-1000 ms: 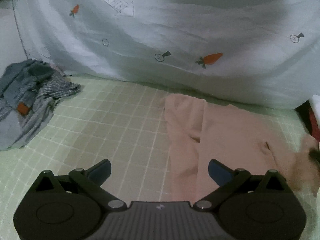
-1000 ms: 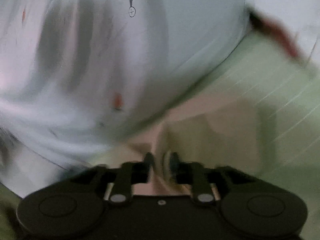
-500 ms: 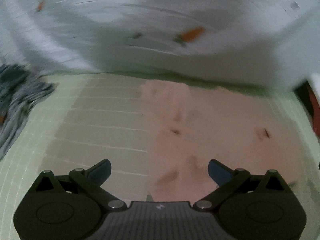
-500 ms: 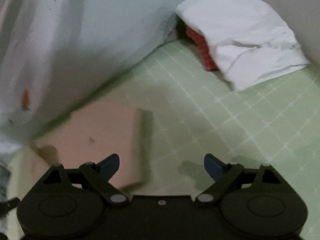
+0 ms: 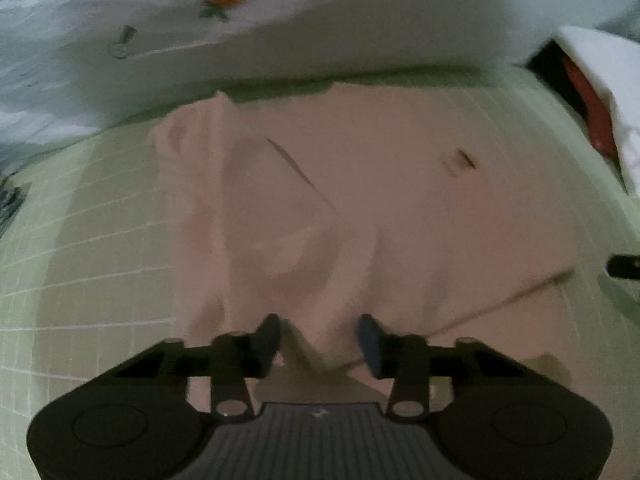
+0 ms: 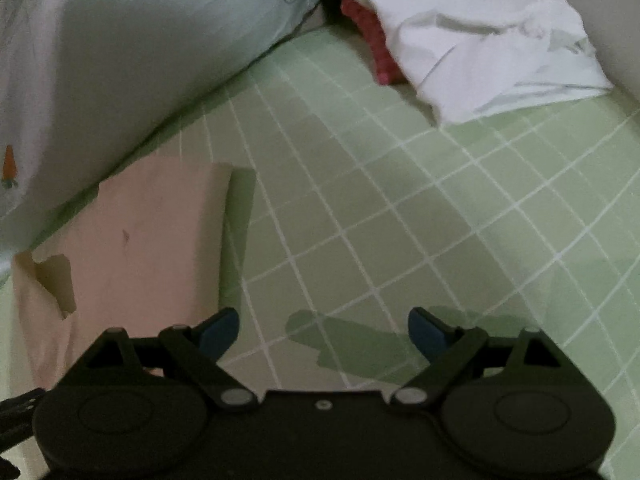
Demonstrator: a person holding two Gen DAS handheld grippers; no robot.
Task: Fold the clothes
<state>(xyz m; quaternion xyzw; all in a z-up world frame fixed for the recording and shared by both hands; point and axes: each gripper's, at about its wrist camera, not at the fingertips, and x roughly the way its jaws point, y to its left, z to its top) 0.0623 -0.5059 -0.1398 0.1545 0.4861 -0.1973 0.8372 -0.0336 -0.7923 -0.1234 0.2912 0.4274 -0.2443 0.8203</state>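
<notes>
Pink garment point(image 5: 400, 200) lies flat on green checked sheet point(image 6: 400, 220), near corner bunched into raised fold. Left gripper point(image 5: 320, 338) closing, jaws narrowing; raised fold stands between blue pads, pad contact not evident. Right gripper point(image 6: 324, 330) spread wide, nothing held, over bare sheet just beside garment edge. White carrot-print quilt point(image 5: 360, 20) behind garment; white cloth point(image 6: 480, 40) over red item point(image 6: 376, 52) at far corner. No containers visible.
</notes>
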